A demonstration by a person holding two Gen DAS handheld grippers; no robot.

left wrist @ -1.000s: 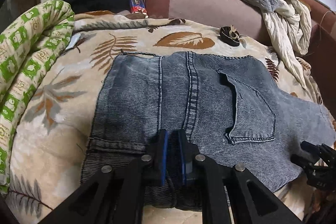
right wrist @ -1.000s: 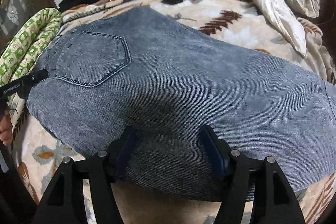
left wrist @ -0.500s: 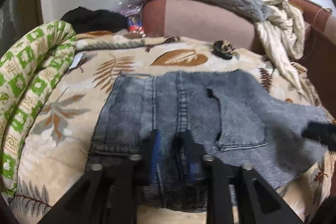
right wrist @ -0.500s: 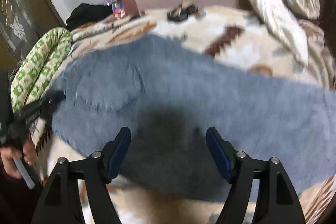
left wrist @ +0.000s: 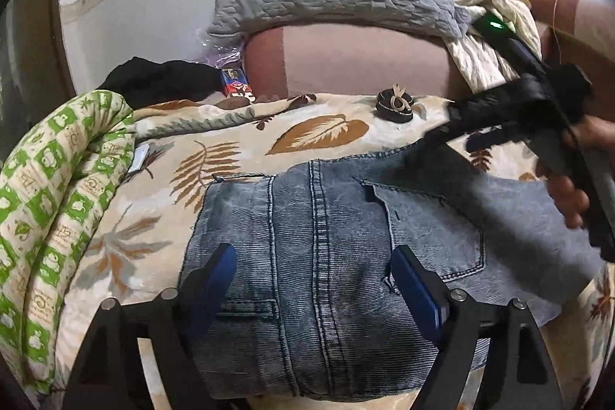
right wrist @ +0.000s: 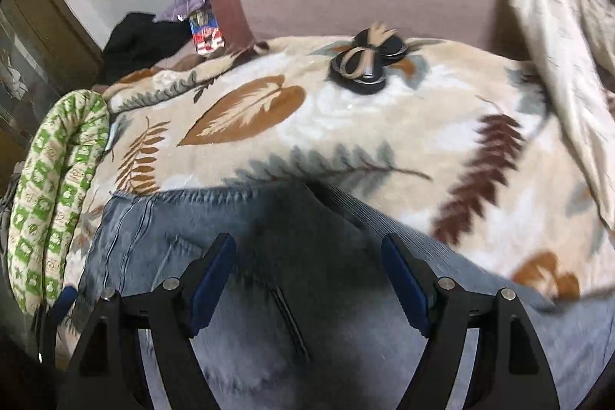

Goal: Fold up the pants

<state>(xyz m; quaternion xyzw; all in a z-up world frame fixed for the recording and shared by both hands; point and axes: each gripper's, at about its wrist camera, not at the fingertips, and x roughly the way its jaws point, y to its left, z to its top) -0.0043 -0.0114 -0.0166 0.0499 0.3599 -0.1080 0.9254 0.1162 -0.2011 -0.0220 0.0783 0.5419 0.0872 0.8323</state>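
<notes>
your left gripper (left wrist: 311,275) is opening over the pants (left wrist: 346,237), which lie flat on the leaf-print blanket (left wrist: 315,133); your right gripper (right wrist: 307,268) hovers above them, fingers apart, gripping nothing.

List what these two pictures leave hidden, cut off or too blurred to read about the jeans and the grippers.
- Jeans, left wrist view: legs cut off by the right and bottom edges; fold count unclear.
- Jeans, right wrist view: motion blur and a dark shadow smear the pocket and seams.
- Right gripper, left wrist view: blurred; its pads are unreadable there.
- Left gripper: jaws opening over the denim; whether the pads touch it is unclear.
- Small box: print too small.
</notes>
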